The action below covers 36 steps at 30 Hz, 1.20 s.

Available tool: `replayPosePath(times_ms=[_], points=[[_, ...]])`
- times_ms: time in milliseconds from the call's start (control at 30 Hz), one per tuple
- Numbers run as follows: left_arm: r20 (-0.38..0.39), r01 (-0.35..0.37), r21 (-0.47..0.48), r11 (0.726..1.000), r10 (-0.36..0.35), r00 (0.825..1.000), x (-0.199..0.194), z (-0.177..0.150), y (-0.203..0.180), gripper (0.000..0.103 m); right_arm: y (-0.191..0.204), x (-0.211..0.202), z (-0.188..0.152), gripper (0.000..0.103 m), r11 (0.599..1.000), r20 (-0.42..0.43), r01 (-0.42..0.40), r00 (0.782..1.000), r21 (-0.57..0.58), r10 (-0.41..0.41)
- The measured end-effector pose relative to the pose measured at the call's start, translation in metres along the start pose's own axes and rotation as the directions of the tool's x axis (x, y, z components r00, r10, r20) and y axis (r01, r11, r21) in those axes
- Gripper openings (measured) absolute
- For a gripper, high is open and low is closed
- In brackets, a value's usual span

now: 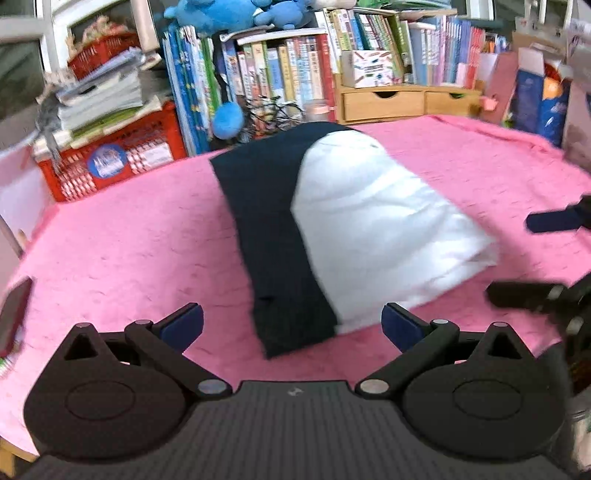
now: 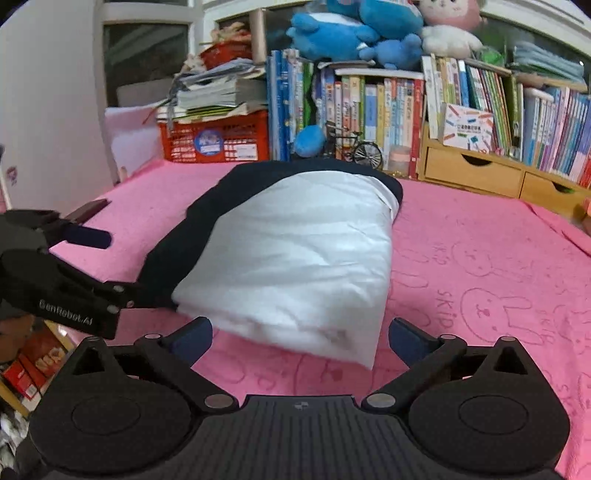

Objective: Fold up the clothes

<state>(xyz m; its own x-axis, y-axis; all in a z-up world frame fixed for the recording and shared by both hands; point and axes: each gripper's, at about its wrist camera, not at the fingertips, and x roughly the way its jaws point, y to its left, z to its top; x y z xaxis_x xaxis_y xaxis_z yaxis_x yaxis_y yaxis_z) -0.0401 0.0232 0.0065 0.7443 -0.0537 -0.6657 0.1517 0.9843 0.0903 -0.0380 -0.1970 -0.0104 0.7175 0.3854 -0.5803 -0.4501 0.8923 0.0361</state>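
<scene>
A folded garment lies on the pink cloth: a white part [image 1: 376,229] on top of a dark navy part [image 1: 269,229]. It also shows in the right wrist view, white part [image 2: 295,258] over navy part [image 2: 177,243]. My left gripper [image 1: 291,325] is open and empty, just short of the garment's near edge. My right gripper [image 2: 299,339] is open and empty, just short of the white part's near end. The right gripper's fingers [image 1: 554,218] show at the right edge of the left wrist view, apart. The left gripper [image 2: 88,266] shows at the left of the right wrist view, by the navy edge.
The pink bunny-print cloth [image 2: 480,280] covers the table. At the back stand books [image 1: 295,74], a wooden drawer unit [image 1: 384,103], a red crate [image 1: 110,162] and blue plush toys [image 2: 351,33]. A dark phone-like object [image 1: 13,314] lies at the left edge.
</scene>
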Motion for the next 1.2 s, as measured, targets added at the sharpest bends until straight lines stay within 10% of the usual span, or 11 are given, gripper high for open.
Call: replayPosePath(times_ms=[1200], points=[[-0.055, 0.069, -0.099, 0.993, -0.074, 0.996, 0.001, -0.001, 0.005, 0.103, 0.007, 0.0, 0.004, 0.103, 0.999, -0.064, 0.003, 0.998, -0.037, -0.005]])
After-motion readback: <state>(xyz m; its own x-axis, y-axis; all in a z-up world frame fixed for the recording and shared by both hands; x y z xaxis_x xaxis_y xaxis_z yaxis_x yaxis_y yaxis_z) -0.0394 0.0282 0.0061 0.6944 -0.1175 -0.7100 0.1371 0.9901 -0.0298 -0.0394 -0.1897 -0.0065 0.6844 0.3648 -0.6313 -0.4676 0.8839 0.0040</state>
